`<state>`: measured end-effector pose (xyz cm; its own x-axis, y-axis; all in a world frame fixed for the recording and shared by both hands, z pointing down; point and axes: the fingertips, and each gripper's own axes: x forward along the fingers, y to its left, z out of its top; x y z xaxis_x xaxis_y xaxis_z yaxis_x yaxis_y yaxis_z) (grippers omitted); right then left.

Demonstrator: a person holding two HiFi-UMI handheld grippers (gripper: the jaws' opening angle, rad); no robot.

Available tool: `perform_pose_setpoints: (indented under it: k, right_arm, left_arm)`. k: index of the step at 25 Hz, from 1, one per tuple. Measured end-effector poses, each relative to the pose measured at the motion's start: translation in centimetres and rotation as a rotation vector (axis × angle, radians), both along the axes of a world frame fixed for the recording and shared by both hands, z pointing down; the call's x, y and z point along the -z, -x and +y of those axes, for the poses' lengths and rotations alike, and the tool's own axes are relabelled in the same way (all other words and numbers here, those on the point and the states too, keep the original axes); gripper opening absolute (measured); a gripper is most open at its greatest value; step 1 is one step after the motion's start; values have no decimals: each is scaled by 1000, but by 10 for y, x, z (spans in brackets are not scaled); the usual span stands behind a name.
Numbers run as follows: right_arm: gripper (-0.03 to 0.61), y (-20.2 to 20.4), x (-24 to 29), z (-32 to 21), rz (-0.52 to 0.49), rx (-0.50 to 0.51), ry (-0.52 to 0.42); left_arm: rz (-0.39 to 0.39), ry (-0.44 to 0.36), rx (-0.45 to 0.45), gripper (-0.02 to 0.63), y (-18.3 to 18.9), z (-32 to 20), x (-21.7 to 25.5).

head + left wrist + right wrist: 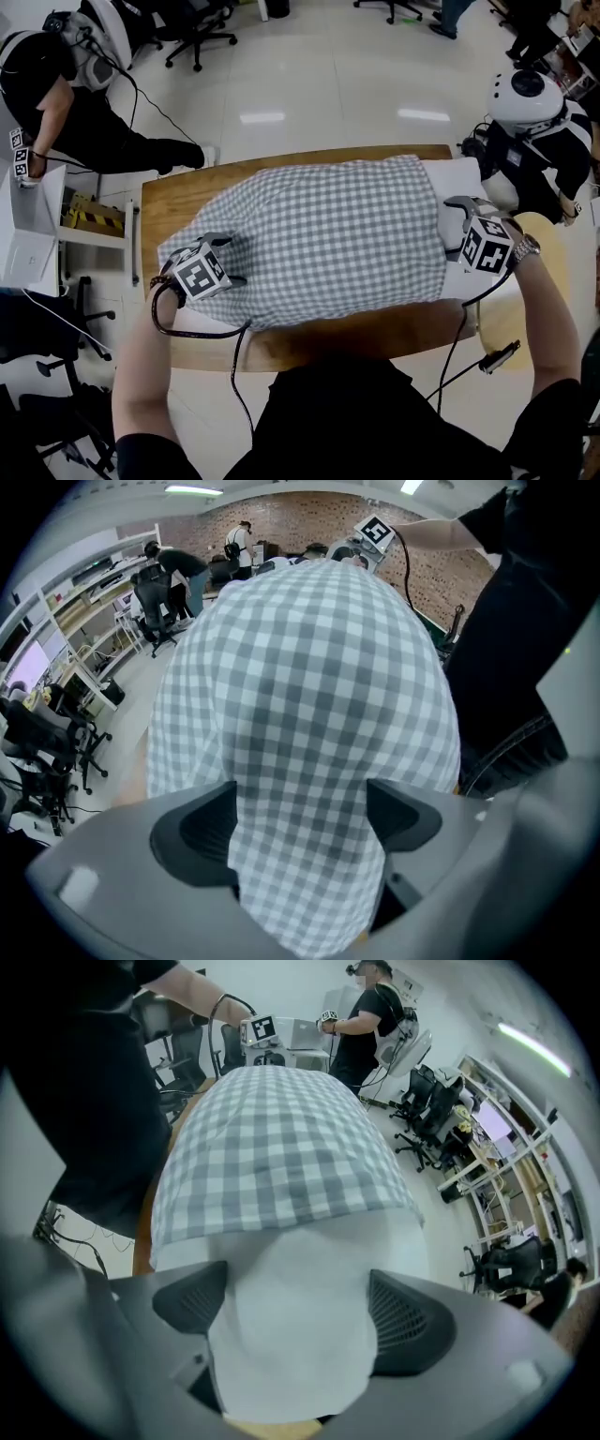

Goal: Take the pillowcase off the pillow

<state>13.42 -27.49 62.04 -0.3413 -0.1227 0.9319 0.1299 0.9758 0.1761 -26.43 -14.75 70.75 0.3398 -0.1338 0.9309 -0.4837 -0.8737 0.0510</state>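
Pillowcase (328, 234): soft grey-and-white gingham cloth, puffed and rounded over the pillow (464, 178), lying lengthwise along the table (187, 192) and covering most of the top. Case's open hem sits twd the table's right end. Past it, a plain white, smooth stretch of pillow sticks out, so the case is mostly still on.

Table: wood top w/ rounded edge, bare strips showing along its near and far sides and at its left end.

L gripper (228, 260) is at the table's left end, angled steeply down on the case's closed corner. In its own view, dark ribbed pads stand wide apart. A bulge of checked cloth (309, 667) fills the gap btwn them and meets both inner edges w/o being pinched.

R gripper (452, 228) is at the table's right end, over the bare pillow. In its view, its jaws are likewise spread wide. The white pillow end (309, 1269) sits btwn the mesh-textured pads, not squeezed, w/ the case's hem (272, 1147) just beyond.
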Motion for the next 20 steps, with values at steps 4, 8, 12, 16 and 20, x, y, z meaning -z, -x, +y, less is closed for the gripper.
perform_pose_setpoints:
  k: [4,8,12,16,20]
  right_arm:
    - [482,3,-7,-13,16,2,8]
    - [482,6,-20,-17,27,1,18]
    - [482,18,-22,-20,33,-1,18]
    - [480,23,-21,-29,31,-5,26]
    - [480,29,-25,-34,29,-6,31]
  left_arm:
    - [-12,30,-12,437,2,-10,-10]
    - [-38,60,-39,437,5,-12,-29]
    - [-55,88,-62,437,18,-15,-42]
    - [-81,107,-90,437,23,-23,-50]
    - [-83,125,-101,436,27,-28,-62]
